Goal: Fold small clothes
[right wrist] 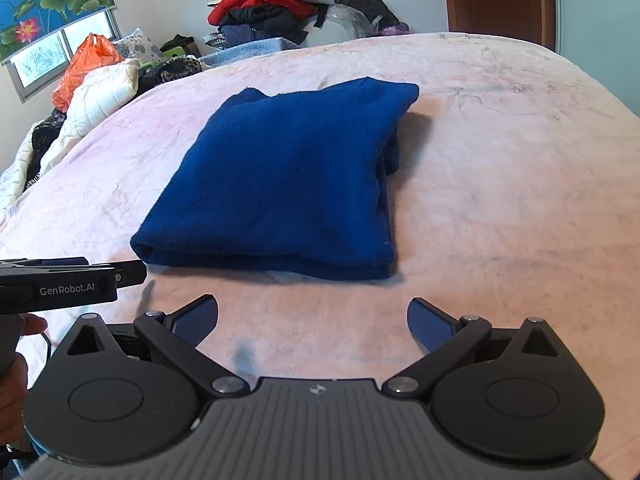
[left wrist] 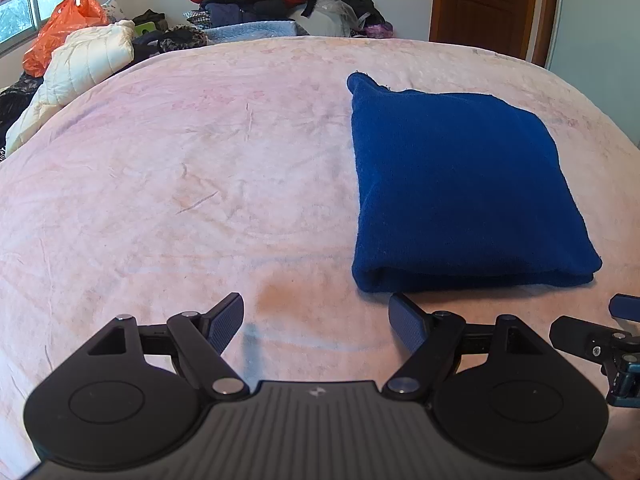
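— Two grippers, what are they doing?
— The left gripper (left wrist: 316, 320) and right gripper (right wrist: 313, 322) both gape wide, nothing between their jaws.
— And the folded deep-blue fleece garment (right wrist: 280, 184)?
— Flat on the pale pink blanket (left wrist: 180, 168), just beyond both.

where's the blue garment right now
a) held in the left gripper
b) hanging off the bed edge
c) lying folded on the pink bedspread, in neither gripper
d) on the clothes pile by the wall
c: the blue garment lies as a folded rectangle on the pink bedspread, beyond both open grippers.
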Demonstrator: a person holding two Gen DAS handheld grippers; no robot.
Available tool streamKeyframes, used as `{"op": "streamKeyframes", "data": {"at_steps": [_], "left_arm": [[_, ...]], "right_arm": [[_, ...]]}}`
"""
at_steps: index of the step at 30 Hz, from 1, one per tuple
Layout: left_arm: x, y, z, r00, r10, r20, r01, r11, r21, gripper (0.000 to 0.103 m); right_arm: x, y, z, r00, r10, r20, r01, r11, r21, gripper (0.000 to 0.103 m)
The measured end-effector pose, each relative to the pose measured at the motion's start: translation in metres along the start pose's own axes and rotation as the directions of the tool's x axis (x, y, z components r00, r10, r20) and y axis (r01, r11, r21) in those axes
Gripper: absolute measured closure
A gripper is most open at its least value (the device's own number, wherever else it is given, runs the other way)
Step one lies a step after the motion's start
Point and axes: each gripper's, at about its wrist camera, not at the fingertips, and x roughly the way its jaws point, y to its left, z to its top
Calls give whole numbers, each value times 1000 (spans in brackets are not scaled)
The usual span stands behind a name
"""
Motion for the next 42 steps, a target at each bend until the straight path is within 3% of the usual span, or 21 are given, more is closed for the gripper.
{"op": "streamKeyframes", "data": {"at_steps": [42], "left_arm": [[2, 0, -3, 1000, 6, -25, -7, 1000, -10, 23]], "right_arm": [[-2, 2, -3, 1000, 22, -15, -22, 1000, -5, 1]]}}
